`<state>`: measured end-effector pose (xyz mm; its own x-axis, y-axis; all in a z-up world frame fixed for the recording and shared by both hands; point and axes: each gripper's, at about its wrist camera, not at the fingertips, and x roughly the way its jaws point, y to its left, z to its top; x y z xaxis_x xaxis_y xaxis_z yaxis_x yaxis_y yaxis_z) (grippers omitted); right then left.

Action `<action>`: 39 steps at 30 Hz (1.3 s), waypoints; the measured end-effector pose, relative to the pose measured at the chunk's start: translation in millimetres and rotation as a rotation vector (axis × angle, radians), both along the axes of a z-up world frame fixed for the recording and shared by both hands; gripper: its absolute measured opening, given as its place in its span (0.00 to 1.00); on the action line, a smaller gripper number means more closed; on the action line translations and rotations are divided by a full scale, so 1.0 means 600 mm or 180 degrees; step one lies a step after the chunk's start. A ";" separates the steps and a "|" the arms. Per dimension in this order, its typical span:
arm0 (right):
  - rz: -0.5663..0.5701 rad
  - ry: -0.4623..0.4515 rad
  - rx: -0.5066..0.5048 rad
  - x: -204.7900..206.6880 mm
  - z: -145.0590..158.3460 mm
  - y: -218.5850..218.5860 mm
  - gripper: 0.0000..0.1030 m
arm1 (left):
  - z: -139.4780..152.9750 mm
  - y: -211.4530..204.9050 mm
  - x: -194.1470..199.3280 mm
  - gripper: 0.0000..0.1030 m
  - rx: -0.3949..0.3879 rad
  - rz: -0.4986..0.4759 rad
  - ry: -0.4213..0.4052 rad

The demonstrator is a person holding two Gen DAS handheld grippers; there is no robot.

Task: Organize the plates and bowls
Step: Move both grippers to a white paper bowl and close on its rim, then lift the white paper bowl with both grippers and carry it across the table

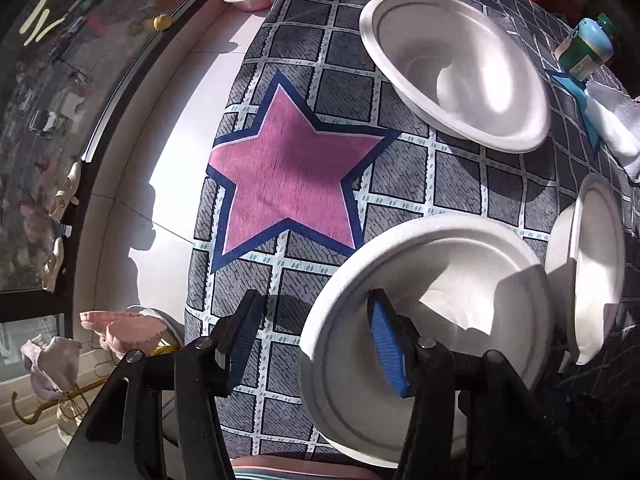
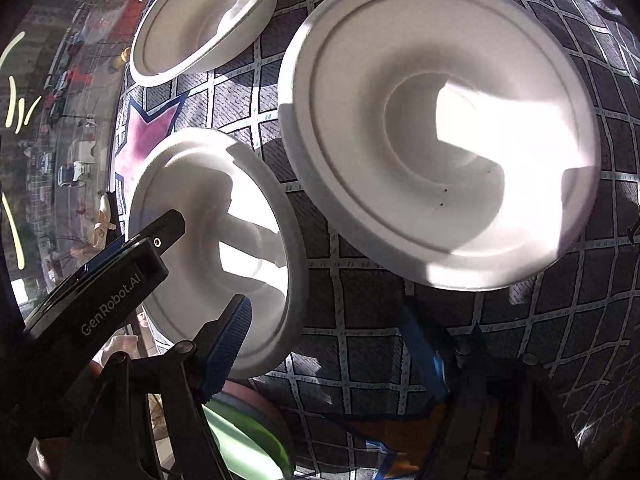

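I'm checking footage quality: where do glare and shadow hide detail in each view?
Left wrist view: hard sun; gripper shadows fall inside the near bowl, detail holds. Right wrist view: the big bowl centre blows out white, and the lower right corner under the right gripper sinks into dark shadow.

Three bowls [image 1: 420, 276] [image 1: 452, 68] [image 1: 596, 264] on the cloth [image 1: 288, 168] — one near, one behind, one right

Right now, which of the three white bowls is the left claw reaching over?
The near bowl: one finger of the open left claw is over its inside, the other outside its rim. The other two bowls lie apart.
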<state>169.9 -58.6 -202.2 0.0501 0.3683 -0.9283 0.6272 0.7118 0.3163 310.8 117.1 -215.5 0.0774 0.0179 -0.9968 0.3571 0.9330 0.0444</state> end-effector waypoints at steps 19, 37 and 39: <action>0.0058 0.0128 0.0233 -0.069 -0.001 -0.001 0.28 | 0.018 -0.037 -0.124 0.25 -0.0128 -0.0637 0.0297; 0.0203 0.0339 -0.0094 -0.263 0.017 -0.039 0.28 | 0.031 -0.105 -0.378 0.25 -0.0161 -0.1290 0.0534; 0.0216 0.0356 -0.0140 -0.279 0.019 -0.044 0.28 | 0.031 -0.115 -0.399 0.25 -0.0164 -0.1345 0.0580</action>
